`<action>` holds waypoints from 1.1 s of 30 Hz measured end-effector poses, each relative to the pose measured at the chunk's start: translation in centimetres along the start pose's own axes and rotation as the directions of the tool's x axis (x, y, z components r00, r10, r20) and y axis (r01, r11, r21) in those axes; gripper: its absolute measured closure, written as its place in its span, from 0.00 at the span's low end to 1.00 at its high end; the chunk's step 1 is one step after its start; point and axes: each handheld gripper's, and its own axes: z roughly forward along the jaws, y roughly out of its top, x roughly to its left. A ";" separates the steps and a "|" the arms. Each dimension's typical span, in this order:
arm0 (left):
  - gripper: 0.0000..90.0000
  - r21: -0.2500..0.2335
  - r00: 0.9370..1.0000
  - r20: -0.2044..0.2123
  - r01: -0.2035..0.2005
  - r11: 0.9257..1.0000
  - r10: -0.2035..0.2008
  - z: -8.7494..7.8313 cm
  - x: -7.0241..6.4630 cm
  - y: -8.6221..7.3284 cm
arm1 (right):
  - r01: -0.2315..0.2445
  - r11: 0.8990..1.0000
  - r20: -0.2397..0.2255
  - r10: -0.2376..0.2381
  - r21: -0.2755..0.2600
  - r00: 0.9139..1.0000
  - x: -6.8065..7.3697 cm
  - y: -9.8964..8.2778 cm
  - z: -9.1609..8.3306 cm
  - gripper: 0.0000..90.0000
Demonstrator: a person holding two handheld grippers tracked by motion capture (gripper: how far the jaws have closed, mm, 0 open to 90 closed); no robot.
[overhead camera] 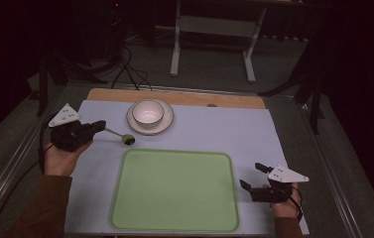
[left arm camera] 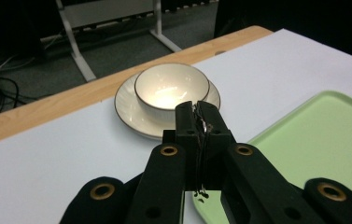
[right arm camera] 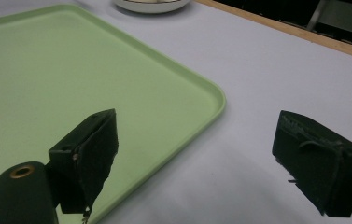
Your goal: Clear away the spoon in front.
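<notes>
My left gripper (overhead camera: 102, 125) hovers at the table's left side, shut on the thin handle of a spoon (overhead camera: 127, 139). The spoon's dark bowl end rests on the white mat just past the green tray's (overhead camera: 174, 191) far left corner. In the left gripper view the jaws (left arm camera: 198, 109) are pressed together with a sliver of metal (left arm camera: 204, 127) between the pads, pointing at a white bowl (left arm camera: 171, 86) on its saucer (left arm camera: 127, 109). My right gripper (overhead camera: 253, 176) sits near the tray's right edge, open and empty (right arm camera: 197, 140).
The bowl (overhead camera: 148, 113) stands on its saucer (overhead camera: 167, 124) at the back middle of the mat. A wooden strip (overhead camera: 224, 100) runs along the table's far edge. The tray (right arm camera: 71, 70) lies bare. A metal stand (overhead camera: 214, 29) stands on the floor beyond.
</notes>
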 end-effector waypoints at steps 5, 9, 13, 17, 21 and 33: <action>0.98 0.033 1.000 0.008 -0.002 0.999 0.002 -0.1 -0.4 -0.8 | 0.002 1.000 0.000 -0.002 0.001 1.000 0.0 0.0 0.0 0.16; 0.98 0.061 1.000 0.015 0.003 0.998 -0.004 0.4 -0.6 -1.3 | 0.003 1.000 -0.001 -0.003 0.002 1.000 0.0 0.0 0.1 0.16; 0.98 0.097 1.000 0.013 -0.005 0.995 0.004 1.3 -0.7 -1.3 | 0.003 1.000 0.000 -0.003 0.003 1.000 0.0 0.0 0.0 0.16; 0.98 0.132 1.000 -0.008 -0.019 0.991 0.020 2.5 -0.8 -1.2 | 0.003 1.000 0.000 -0.003 0.004 1.000 0.0 0.0 0.0 0.16; 0.98 0.113 1.000 -0.008 -0.007 0.994 0.008 3.5 -0.7 -0.7 | 0.003 1.000 -0.001 -0.003 0.003 1.000 0.0 0.0 0.0 0.16; 0.97 -0.027 0.992 -0.053 0.109 0.994 -0.110 6.8 -0.4 -0.4 | 0.004 1.000 -0.001 -0.004 0.007 1.000 0.0 0.0 0.1 0.16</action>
